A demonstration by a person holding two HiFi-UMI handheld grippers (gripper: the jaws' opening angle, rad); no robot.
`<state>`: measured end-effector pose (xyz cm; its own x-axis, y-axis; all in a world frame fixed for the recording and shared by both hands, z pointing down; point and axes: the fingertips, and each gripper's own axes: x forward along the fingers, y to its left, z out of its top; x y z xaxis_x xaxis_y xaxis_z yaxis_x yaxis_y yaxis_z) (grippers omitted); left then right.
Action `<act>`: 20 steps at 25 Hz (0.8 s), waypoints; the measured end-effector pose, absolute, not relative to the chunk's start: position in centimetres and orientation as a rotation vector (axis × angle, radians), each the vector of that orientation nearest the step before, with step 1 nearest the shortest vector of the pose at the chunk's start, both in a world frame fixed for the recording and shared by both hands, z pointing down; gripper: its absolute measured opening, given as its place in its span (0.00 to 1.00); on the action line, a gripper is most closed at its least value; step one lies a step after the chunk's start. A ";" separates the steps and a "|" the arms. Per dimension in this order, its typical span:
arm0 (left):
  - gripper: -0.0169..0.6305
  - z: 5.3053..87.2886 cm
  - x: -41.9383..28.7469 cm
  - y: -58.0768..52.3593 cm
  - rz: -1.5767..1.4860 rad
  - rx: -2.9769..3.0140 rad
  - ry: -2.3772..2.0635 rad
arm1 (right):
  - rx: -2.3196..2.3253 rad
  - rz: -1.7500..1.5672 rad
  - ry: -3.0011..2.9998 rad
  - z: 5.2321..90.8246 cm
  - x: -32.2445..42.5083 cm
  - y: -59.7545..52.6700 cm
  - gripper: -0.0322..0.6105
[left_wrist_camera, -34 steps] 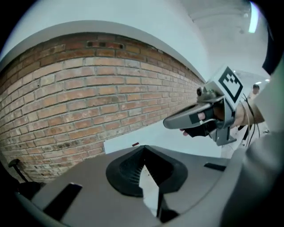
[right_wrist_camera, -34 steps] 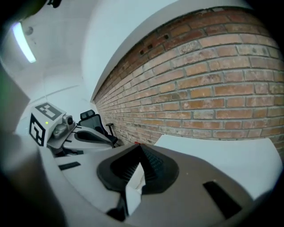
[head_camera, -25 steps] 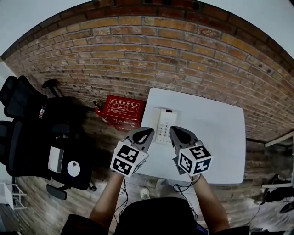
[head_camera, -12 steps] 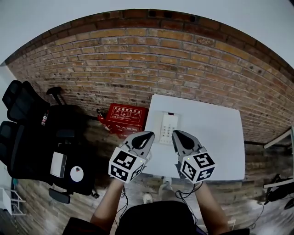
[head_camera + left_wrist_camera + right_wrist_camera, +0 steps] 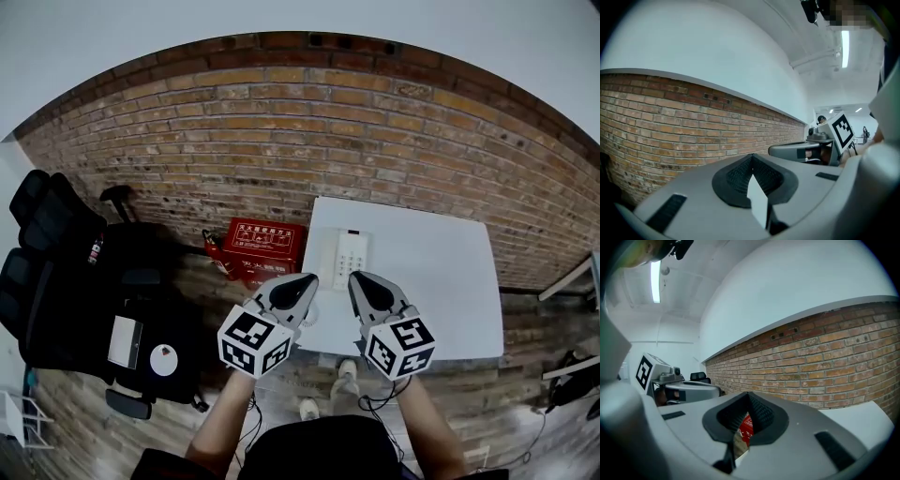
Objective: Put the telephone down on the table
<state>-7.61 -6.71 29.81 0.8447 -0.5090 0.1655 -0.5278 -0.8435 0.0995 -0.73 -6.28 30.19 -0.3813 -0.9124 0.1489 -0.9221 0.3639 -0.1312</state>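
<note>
Against a brick wall (image 5: 281, 122), a white table (image 5: 450, 309) stands on a wood-plank floor (image 5: 94, 422). Black office chairs (image 5: 56, 272) sit off to its left, and a red box (image 5: 258, 248) rests on the floor just beside the table's left edge. Over the table's near left corner, the left gripper (image 5: 305, 281) and right gripper (image 5: 360, 279) hover side by side, each with its jaws pressed together on nothing. The white telephone (image 5: 347, 258) lies flat on the table near its left edge, clear of both grippers.
</note>
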 end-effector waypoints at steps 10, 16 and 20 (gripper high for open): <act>0.04 29.8 -8.9 -4.9 0.199 2.887 -0.789 | 1.737 0.318 -2.545 30.0 -1.7 -4.2 0.07; 0.04 29.6 -8.2 -4.3 0.195 2.897 -0.767 | 1.735 0.323 -2.604 29.0 -1.6 -3.7 0.07; 0.04 29.1 -7.9 -4.1 0.183 2.905 -0.774 | 1.722 0.298 -2.629 28.2 -1.7 -3.6 0.07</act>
